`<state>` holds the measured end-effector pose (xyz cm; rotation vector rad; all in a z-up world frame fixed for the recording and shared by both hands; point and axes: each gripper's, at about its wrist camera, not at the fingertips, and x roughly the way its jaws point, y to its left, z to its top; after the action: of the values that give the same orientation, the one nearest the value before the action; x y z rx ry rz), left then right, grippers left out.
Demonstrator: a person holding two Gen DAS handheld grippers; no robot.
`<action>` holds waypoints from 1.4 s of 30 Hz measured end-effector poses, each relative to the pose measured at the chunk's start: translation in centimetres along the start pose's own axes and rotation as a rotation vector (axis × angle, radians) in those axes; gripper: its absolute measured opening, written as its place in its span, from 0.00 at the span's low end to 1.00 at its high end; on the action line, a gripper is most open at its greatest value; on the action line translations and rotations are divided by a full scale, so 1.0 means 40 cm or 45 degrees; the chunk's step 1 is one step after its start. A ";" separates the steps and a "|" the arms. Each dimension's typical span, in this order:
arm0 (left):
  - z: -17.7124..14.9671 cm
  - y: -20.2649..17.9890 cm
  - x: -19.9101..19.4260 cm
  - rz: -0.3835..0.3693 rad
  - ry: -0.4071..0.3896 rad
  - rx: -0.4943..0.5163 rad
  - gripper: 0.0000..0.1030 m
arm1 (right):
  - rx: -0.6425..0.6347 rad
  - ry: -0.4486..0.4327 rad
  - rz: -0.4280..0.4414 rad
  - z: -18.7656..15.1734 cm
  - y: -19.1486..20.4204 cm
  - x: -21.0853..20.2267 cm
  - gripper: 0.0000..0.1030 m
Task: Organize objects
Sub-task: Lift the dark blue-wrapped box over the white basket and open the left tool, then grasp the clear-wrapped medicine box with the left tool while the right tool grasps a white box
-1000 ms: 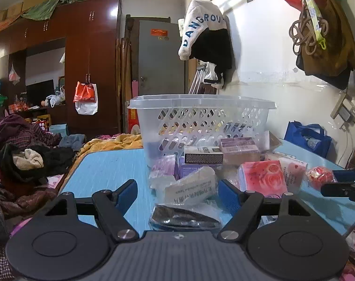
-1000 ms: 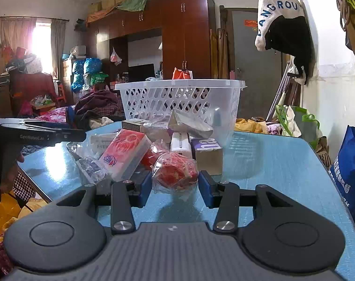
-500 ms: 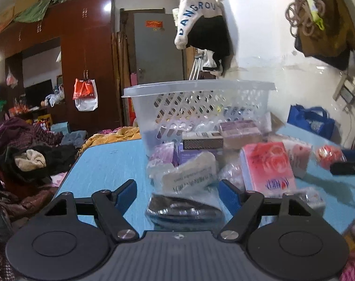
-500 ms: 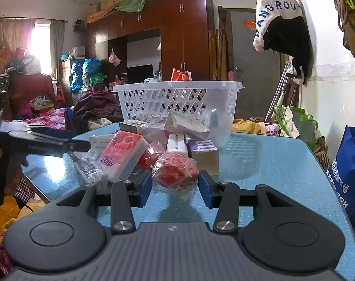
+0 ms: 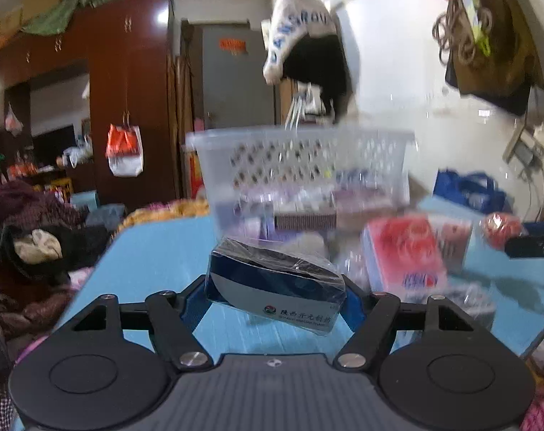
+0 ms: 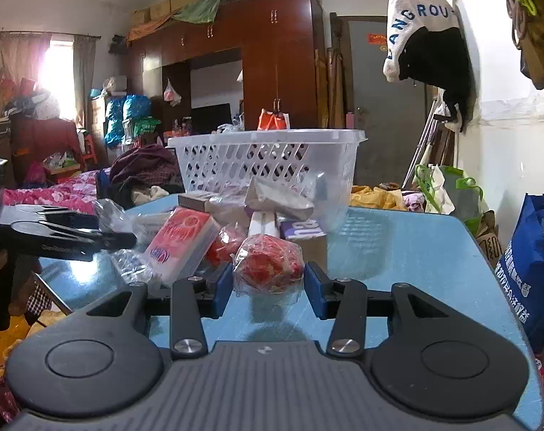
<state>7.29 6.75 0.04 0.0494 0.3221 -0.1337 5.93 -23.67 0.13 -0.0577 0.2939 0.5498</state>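
My left gripper [image 5: 273, 300] is shut on a dark blue and white box in clear wrap [image 5: 273, 287] and holds it tilted above the blue table [image 5: 157, 262]. A white plastic basket [image 5: 300, 165] stands behind a pile of packets, with a red tissue pack [image 5: 404, 251] to the right. My right gripper [image 6: 270, 283] is open, its blue pads on either side of a red ball in clear plastic [image 6: 270, 265] that rests on the table. The left gripper also shows in the right wrist view [image 6: 67, 237].
Boxes and wrapped packets lie heaped in front of the basket [image 6: 268, 165]. A blue bag [image 6: 534, 265] stands past the table's right edge. Clothes pile up on the left [image 5: 28, 237]. A wardrobe [image 5: 128, 100] and a door [image 5: 236, 79] stand behind.
My left gripper has closed on the wrapped blue box and lifted it off the table. The right gripper has kept its place around the red ball.
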 end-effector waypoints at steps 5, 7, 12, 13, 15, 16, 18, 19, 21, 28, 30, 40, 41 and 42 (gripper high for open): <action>0.074 0.014 -0.016 -0.025 -0.116 -0.058 0.73 | -0.027 -0.067 -0.003 0.074 0.001 -0.008 0.46; 0.138 0.018 0.001 -0.069 -0.150 -0.069 0.73 | -0.041 -0.100 -0.005 0.134 -0.001 0.008 0.46; 0.349 0.014 0.120 -0.086 -0.184 -0.090 0.73 | -0.117 -0.138 -0.082 0.334 0.004 0.155 0.46; 0.383 0.020 0.156 -0.068 -0.162 -0.108 0.73 | -0.108 -0.121 -0.078 0.361 -0.002 0.195 0.46; 0.423 0.030 0.229 -0.053 -0.086 -0.147 0.73 | -0.111 -0.054 -0.068 0.404 -0.011 0.286 0.45; 0.433 0.036 0.260 -0.047 -0.054 -0.161 0.73 | -0.125 -0.033 -0.093 0.411 -0.012 0.320 0.45; 0.436 0.041 0.312 -0.014 -0.003 -0.164 0.74 | -0.159 0.000 -0.131 0.413 -0.009 0.376 0.45; 0.433 0.043 0.335 -0.015 0.016 -0.166 0.74 | -0.168 0.010 -0.130 0.409 -0.009 0.396 0.46; 0.426 0.049 0.367 -0.030 0.054 -0.170 0.75 | -0.161 0.027 -0.114 0.402 -0.011 0.417 0.48; 0.414 0.056 0.353 0.024 0.048 -0.170 0.79 | -0.069 -0.097 -0.104 0.384 -0.036 0.322 0.97; 0.408 0.045 0.340 0.015 0.051 -0.156 0.81 | -0.032 -0.095 -0.084 0.370 -0.041 0.299 0.98; 0.203 -0.023 0.067 -0.121 -0.078 -0.098 0.81 | 0.118 -0.028 0.013 0.151 -0.070 0.119 1.00; 0.162 -0.036 0.032 -0.143 -0.082 -0.092 0.81 | 0.131 -0.009 0.029 0.122 -0.069 0.108 1.00; 0.131 -0.050 0.009 -0.159 -0.074 -0.070 0.81 | 0.134 0.008 0.042 0.104 -0.067 0.104 0.99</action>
<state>8.99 4.34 4.81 -0.0290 0.2710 -0.2495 11.79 -23.29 2.82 0.0473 0.3303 0.5661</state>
